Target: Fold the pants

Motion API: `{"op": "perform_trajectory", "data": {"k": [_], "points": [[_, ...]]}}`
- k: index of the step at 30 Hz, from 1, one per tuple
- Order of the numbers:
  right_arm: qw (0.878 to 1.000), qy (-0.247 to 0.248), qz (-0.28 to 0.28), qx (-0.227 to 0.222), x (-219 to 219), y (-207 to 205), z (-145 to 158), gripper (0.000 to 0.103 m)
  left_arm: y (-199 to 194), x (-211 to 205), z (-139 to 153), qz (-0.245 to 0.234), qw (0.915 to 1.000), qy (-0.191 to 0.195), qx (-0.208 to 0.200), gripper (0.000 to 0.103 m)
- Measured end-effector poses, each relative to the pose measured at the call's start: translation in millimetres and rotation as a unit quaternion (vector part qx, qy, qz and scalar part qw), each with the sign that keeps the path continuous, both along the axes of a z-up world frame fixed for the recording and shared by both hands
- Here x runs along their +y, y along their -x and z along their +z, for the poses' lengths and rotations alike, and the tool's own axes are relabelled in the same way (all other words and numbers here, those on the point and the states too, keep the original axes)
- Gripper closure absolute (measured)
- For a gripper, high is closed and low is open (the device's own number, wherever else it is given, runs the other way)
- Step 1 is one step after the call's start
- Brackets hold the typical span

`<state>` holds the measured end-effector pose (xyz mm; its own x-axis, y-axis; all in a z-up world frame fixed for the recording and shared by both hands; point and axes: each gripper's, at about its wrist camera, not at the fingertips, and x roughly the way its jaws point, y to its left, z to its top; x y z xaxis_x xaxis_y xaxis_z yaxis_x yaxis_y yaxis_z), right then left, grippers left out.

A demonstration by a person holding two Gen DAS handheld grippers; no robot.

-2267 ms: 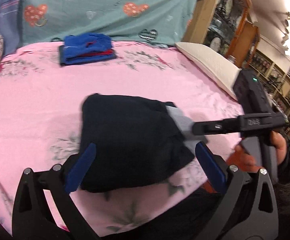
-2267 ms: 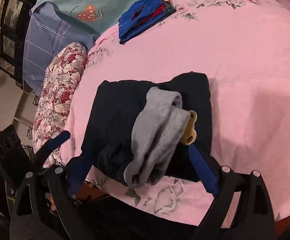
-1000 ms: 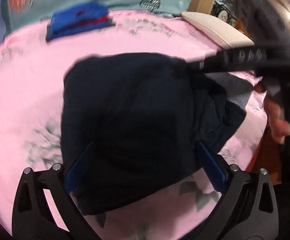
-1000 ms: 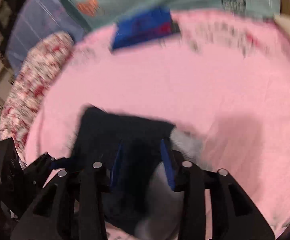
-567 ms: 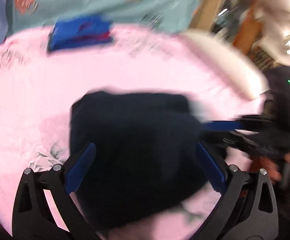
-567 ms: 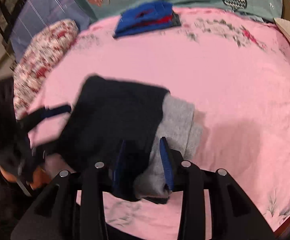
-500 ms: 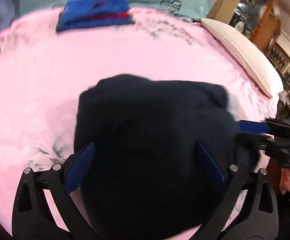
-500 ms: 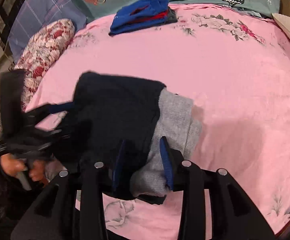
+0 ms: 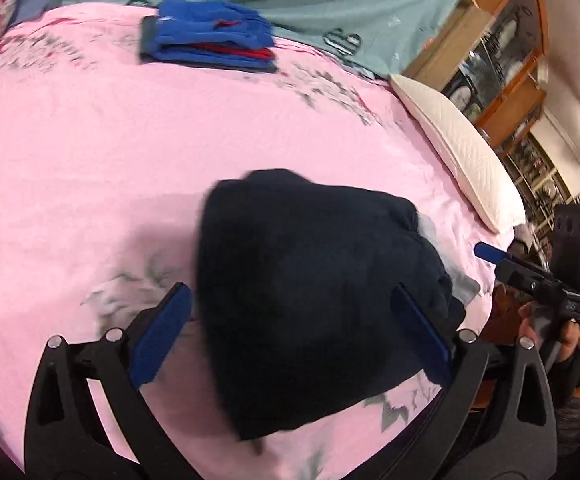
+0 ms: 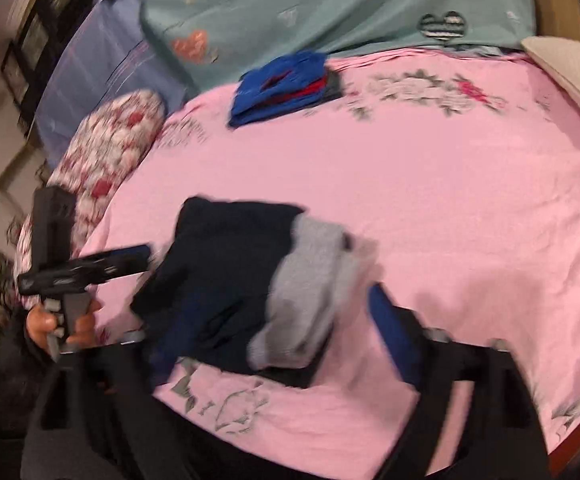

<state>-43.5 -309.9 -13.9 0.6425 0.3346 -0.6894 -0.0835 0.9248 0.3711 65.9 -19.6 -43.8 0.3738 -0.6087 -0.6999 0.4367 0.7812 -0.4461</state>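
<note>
The left gripper [image 9: 290,328] is spread wide, its two blue pads [image 9: 160,332] straddling the near end of the folded pants [image 9: 309,288] without pinching them. In the right wrist view the right gripper [image 10: 278,328] is also spread, one blue pad showing at the right side of the bundle, the other blurred against the dark cloth; it grips nothing that I can make out.

The pants lie as a compact dark bundle on the pink sheet [image 9: 70,160], close to the bed's near edge. The grey waistband [image 10: 309,280] sits on the bundle's right side, doubled over and bulging, with a dark flap poking out beneath it toward the near edge.

As I judge it, the folding is nearly finished and what remains is tidying. To do that well, the right gripper should pinch the loose grey band low, where it meets the dark cloth, and tuck it flush instead of dragging the whole bundle. The left gripper can press its pads flat on the top layer to hold the stack steady. Slow, short moves matter: the bundle is soft and close to the edge, so a hard tug could slide it off.

A stack of blue clothes [image 9: 210,40] rests near the far edge, well apart.
</note>
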Motion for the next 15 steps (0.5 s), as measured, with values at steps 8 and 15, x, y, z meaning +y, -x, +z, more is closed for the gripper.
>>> {"op": "perform_trajectory", "data": {"k": [8,15], "points": [[0.988,-0.131,0.018,0.083,-7,-28,-66,0.018,-14,8,-33,0.026,0.9971,0.032,0.065,0.002],[0.989,-0.104,0.059,0.086,22,-30,-65,0.06,-3,-30,-29,-0.007,0.9975,0.026,0.065,0.021]]}}
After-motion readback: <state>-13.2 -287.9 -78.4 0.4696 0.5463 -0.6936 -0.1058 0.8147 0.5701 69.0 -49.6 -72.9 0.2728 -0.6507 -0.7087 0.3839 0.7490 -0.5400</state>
